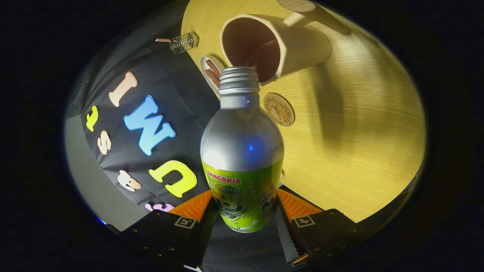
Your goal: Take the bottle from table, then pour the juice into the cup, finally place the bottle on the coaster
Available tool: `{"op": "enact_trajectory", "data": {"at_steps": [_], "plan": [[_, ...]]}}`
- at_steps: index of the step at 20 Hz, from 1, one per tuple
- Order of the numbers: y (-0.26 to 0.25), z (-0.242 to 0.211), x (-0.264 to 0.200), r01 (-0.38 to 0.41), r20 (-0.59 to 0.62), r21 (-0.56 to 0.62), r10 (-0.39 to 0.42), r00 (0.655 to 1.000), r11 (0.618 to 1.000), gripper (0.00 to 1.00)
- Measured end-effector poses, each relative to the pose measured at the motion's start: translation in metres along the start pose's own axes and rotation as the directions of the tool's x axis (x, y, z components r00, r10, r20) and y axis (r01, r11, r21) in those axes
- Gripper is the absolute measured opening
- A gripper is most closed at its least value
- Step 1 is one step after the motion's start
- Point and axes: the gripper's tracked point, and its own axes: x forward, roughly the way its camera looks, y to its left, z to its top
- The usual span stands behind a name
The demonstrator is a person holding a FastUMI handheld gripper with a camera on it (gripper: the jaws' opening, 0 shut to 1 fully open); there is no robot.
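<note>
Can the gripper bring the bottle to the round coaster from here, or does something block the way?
Probably yes. The gripper holds the bottle between its fingers, and the coaster lies bare on the table just beyond, beside the cup.

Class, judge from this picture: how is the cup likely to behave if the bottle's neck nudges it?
The cup looks rigid and thick-walled, so it probably won't flex. Tall and standing free on the table, it might slide or tip. The gripper is shut on the bottle, whose mouth is near the rim.
</note>
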Motion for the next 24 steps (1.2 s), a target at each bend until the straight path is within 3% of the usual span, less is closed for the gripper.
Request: {"op": "enact_trajectory", "data": {"at_steps": [16,24], "plan": [[0.016,-0.003,0.001,-0.027,0.006,0.097,0.027,1.000,0.995,0.77],[0.008,-0.001,0.003,-0.021,0.026,0.051,0.020,0.999,0.998,0.77]]}}
